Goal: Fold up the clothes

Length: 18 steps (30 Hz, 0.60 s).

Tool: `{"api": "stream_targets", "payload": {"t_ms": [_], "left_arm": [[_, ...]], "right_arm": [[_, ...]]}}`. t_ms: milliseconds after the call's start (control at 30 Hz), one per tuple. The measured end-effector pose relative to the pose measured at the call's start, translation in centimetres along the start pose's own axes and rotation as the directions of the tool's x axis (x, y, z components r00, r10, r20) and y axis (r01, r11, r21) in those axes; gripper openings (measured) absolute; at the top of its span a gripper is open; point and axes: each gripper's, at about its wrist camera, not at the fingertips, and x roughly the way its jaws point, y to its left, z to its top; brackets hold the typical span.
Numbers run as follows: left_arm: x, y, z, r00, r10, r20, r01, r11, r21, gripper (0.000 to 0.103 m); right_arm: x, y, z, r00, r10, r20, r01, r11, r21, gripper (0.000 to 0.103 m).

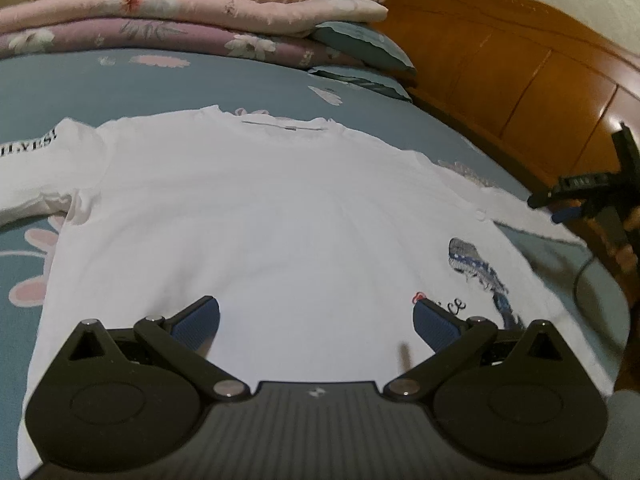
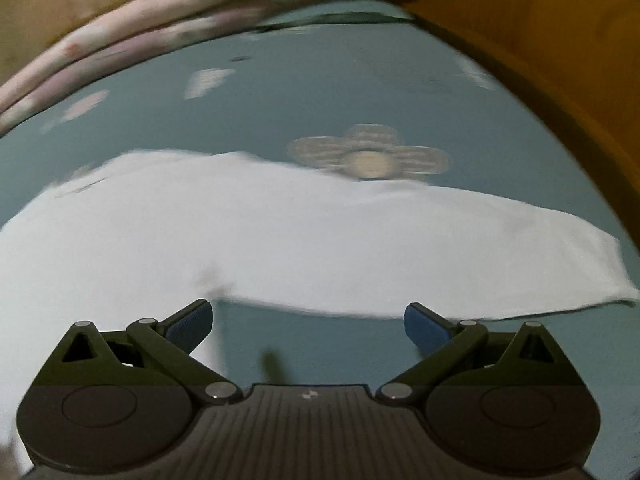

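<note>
Left gripper [image 1: 316, 322]: black two-finger tongs with blue ribbed pads [image 1: 196, 326], jaws spread wide, nothing between them. It hangs over the lower body of the garment.

Right gripper [image 2: 308, 326]: same make, black with blue pads [image 2: 426, 330], jaws likewise spread wide and empty. The view is motion-blurred. Its tips sit at the near edge of the garment's sleeve, over a strip of bare sheet; whether they touch the cloth cannot be told. In the left wrist view this gripper [image 1: 560, 200] shows at the far right edge, above the end of that sleeve.

White long-sleeved cotton top [image 1: 248, 216]: laid flat and spread out on the bed, neckline [image 1: 286, 122] pointing away toward the pillows. One sleeve [image 1: 36, 172] runs off to the left and carries black lettering; the other sleeve [image 2: 460, 248] stretches out to the right. A blue printed figure [image 1: 480, 276] with small script and a red mark lies on the lower right of the front.

Teal bed sheet with pale pink and white flower print [image 1: 168, 80]: lies under the top on all sides.

Folded floral quilts, one pink over one mauve [image 1: 160, 20]: stacked along the far side of the bed.

Teal pillows [image 1: 364, 50]: two, stacked at the quilts' right end, against the headboard.

Orange-brown wooden headboard [image 1: 500, 60]: panelled, along the right side.
</note>
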Motion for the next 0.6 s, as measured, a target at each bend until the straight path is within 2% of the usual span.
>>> {"api": "stream_targets", "payload": {"t_ms": [133,267,333,433,600], "left_arm": [[-0.1,0.6,0.0,1.000,-0.022,0.011,0.023,0.999,-0.037,0.102],[-0.1,0.6,0.0,1.000,-0.027,0.006,0.027,0.999,-0.032,0.102],[-0.1,0.6,0.0,1.000,-0.024,0.004,0.024,0.999,-0.027,0.102],[-0.1,0.6,0.0,1.000,-0.024,-0.001,0.024,0.999,-0.031,0.102],[-0.3,1.3,0.0,0.999,-0.047,0.013,0.048,0.995,-0.085,0.102]], "right_arm": [[0.2,7.0,-1.2,0.999,0.034,-0.009,-0.035,0.989,-0.141,0.103],[2.1,11.6,-3.3,0.995,0.071,-0.071,-0.083,0.980,-0.182,0.103],[3.0,12.9,-5.0,0.993,0.060,-0.097,-0.078,0.978,-0.195,0.103],[3.1,13.7,-6.8,0.999,0.025,-0.024,-0.030,0.977,-0.210,0.103],[2.8,13.3,-7.8,0.999,0.034,0.028,-0.030,0.987,-0.156,0.103]]}}
